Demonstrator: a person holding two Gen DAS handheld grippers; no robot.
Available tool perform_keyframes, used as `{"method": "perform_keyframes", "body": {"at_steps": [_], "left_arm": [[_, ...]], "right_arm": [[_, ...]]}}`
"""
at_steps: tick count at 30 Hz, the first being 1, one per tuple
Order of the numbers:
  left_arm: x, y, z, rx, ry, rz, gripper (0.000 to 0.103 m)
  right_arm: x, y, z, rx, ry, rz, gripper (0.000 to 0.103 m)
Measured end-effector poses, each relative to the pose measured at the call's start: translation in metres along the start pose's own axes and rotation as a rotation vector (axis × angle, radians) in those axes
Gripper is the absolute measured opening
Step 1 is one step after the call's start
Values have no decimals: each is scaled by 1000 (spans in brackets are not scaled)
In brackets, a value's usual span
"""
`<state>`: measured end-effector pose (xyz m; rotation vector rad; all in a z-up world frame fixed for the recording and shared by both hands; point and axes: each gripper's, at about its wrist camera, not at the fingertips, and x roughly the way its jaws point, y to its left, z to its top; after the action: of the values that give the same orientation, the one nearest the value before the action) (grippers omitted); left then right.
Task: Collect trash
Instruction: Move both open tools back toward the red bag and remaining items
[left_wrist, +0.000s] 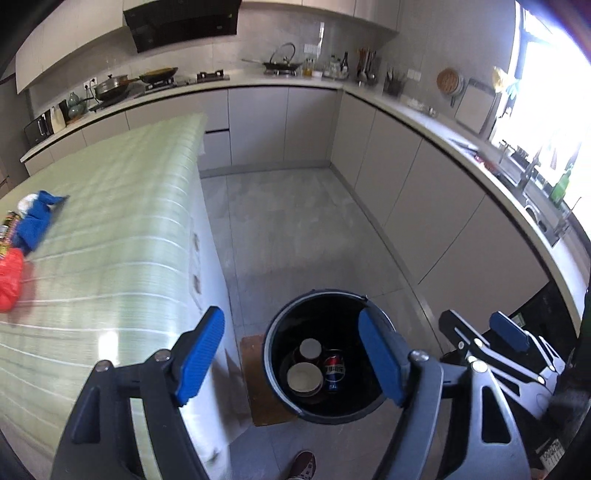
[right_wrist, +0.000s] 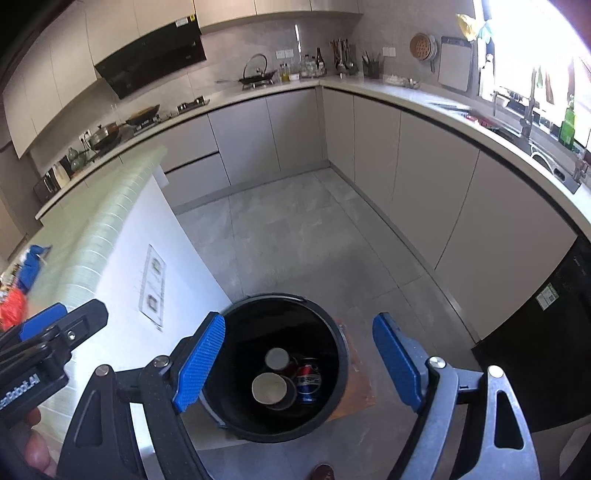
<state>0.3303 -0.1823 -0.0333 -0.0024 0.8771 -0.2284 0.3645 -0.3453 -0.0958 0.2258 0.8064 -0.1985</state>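
Bin: we take the round black plastic trash bin (left_wrist: 325, 354) on the grey tile floor as our landmark; it stands against the foot of the green-striped counter (left_wrist: 110, 221).
Bin contents: a blue cola can (left_wrist: 334, 369) and two paper cups (left_wrist: 304, 376) lie at its bottom.
Left tongs: we see the left tongs (left_wrist: 291, 360) spread wide above the bin with nothing between the blue pads.
Right tongs: the right tongs (right_wrist: 299, 363) are likewise spread and empty, also above the bin's mouth.
Remaining trash: a crumpled red bag (left_wrist: 11, 280), a blue wrapper (left_wrist: 37, 221) and a few smaller pieces we cannot identify lie on the counter top, up and well to the left of the bin, clustered near the counter's near-left edge.
Key relation: from both tongs the pile lies left and higher than the bin; we judge the left tongs nearer to it, being on the counter's side.
Long axis: the blue wrapper appears to stretch from the counter's edge inward; blur makes this uncertain.
Next move, our judgement: swing left over the counter and descend on the pile.
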Motion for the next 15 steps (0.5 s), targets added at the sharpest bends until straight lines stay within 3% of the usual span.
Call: {"method": "perform_keyframes", "body": {"at_steps": [7,15], "left_arm": [[-44,71,1,-43,-41,5,77],[-73,197,-8,-129,-92,129,77]], "right_arm": [[-55,72,5,-9,-61,33,84],[-84,201,1,-83,-89,137,84]]}}
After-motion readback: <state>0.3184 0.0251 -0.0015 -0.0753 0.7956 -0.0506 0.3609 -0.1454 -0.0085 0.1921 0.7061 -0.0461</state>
